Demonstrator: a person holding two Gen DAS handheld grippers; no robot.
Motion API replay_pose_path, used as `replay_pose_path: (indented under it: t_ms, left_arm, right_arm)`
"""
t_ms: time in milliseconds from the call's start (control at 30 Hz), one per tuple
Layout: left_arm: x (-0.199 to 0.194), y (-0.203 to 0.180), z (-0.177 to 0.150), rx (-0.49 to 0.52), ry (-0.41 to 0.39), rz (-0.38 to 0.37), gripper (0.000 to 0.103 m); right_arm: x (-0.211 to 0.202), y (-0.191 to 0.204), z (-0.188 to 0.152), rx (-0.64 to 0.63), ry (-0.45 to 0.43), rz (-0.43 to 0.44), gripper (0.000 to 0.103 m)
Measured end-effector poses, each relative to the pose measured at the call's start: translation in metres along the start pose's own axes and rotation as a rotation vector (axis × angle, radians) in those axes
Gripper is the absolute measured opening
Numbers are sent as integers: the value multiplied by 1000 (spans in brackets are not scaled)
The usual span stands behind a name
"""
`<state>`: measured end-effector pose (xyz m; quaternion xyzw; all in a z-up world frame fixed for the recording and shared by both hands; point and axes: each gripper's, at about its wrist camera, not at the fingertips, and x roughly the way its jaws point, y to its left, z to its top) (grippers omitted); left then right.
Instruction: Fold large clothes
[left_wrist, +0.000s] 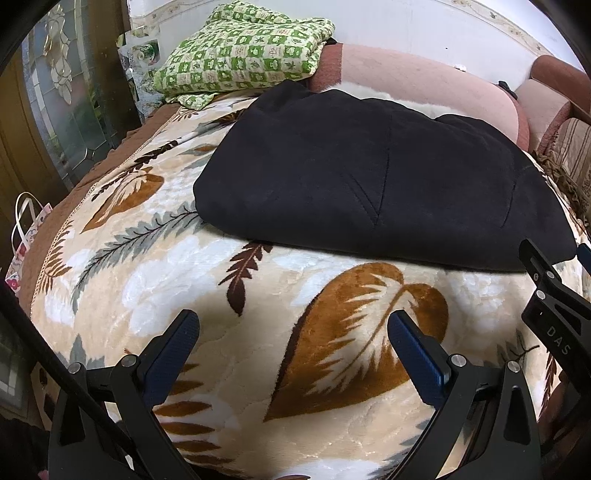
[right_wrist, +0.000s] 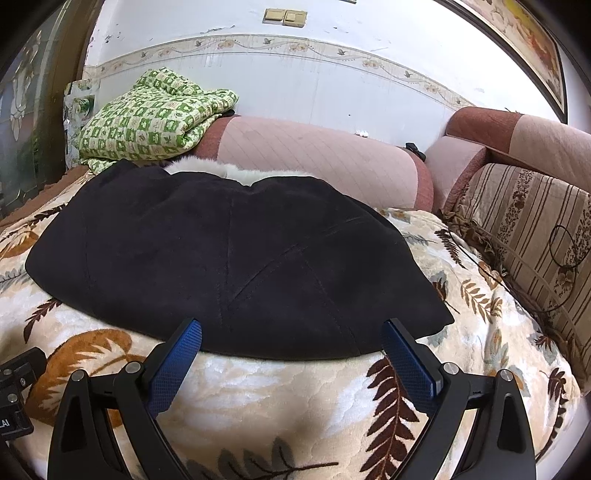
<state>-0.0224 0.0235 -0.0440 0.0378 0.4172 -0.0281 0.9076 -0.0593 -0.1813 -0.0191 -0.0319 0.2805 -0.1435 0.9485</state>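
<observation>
A large black garment (left_wrist: 369, 177) lies folded into a flat bundle on the leaf-patterned blanket (left_wrist: 184, 280); white fur trim (right_wrist: 221, 168) shows at its far edge. My left gripper (left_wrist: 293, 321) hangs open over the bare blanket, short of the garment's near edge, with nothing between its blue pads (left_wrist: 177, 347). My right gripper (right_wrist: 293, 328) is open too, its fingertips right at the near hem of the black garment (right_wrist: 221, 251). The right gripper's black body (left_wrist: 554, 306) shows at the right edge of the left wrist view.
A folded green-and-white checked quilt (left_wrist: 243, 48) rests at the back left by a glass-panelled door (left_wrist: 62, 92). Pink sofa bolsters (right_wrist: 317, 158) line the back, and a striped cushion (right_wrist: 528, 221) is on the right. A paper bag (left_wrist: 22, 236) hangs off the left edge.
</observation>
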Motion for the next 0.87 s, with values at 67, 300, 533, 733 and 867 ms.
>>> replay_pose_path:
  t_ms: [67, 300, 533, 733, 867]
  left_arm:
    - [0, 0, 0, 0, -2, 2, 101]
    - [1, 6, 3, -9, -7, 19, 101]
    - [6, 29, 11, -62, -10, 71, 102]
    - [6, 33, 14, -61, -21, 77, 102]
    - [7, 31, 17, -50, -30, 69, 102]
  right_arm:
    - [0, 0, 1, 4, -3, 2, 99]
    - [-6, -3, 2, 20, -30, 4, 99]
    - [-7, 3, 1, 6, -29, 18, 100]
    - [-10, 8, -1, -25, -47, 23, 100]
    - [-6, 9, -2, -25, -29, 26, 101]
